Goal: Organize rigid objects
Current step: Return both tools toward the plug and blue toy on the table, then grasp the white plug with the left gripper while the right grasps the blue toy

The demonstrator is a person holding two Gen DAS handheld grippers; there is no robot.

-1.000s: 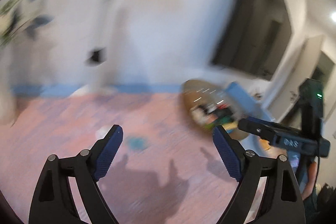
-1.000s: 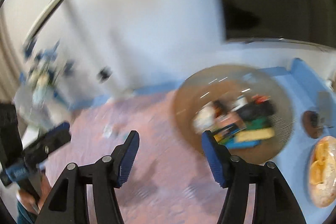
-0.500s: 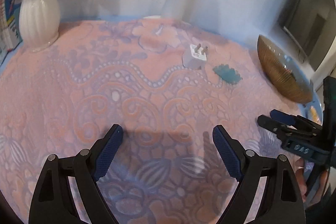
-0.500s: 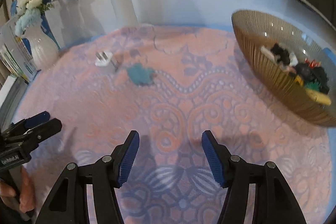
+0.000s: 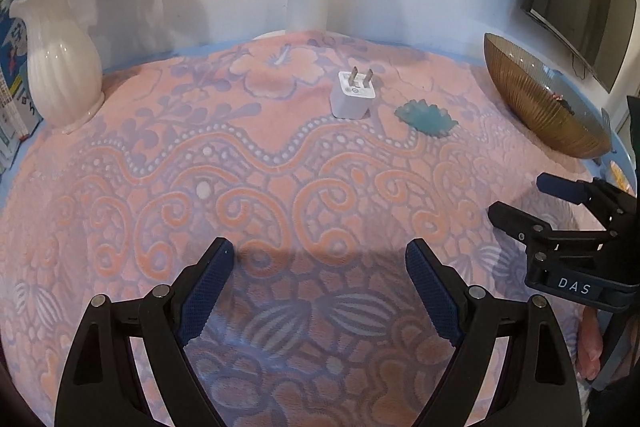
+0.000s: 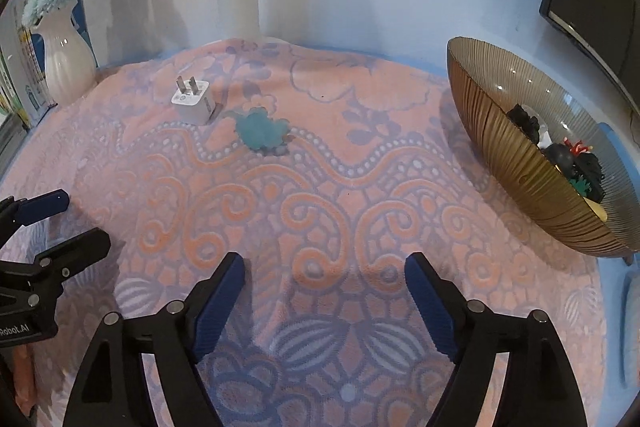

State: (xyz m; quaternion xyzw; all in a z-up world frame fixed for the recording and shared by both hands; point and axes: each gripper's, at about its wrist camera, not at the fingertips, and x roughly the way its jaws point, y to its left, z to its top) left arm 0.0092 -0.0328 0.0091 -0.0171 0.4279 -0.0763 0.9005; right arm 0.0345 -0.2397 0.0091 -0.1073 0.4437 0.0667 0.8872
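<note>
— Right wrist view: your right gripper [image 6: 320, 301] has just been opening, nothing between its jaws; your left gripper [image 5: 320, 291] is spread and empty too.

— What's left?

— The white charger [image 6: 193, 101] and teal piece [image 6: 261, 133] lie near the cloth's [image 6: 320, 219] far edge; the bowl [image 6: 532, 163] at its right edge already holds several things.

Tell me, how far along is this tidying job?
Partly done: several small items already sit in the ribbed bowl. In hand: nothing; the left gripper is open and empty, and the right gripper, whose jaws have just been opening, is empty too. Left: the white charger plug and teal hair clip lie on the patterned cloth.
</note>
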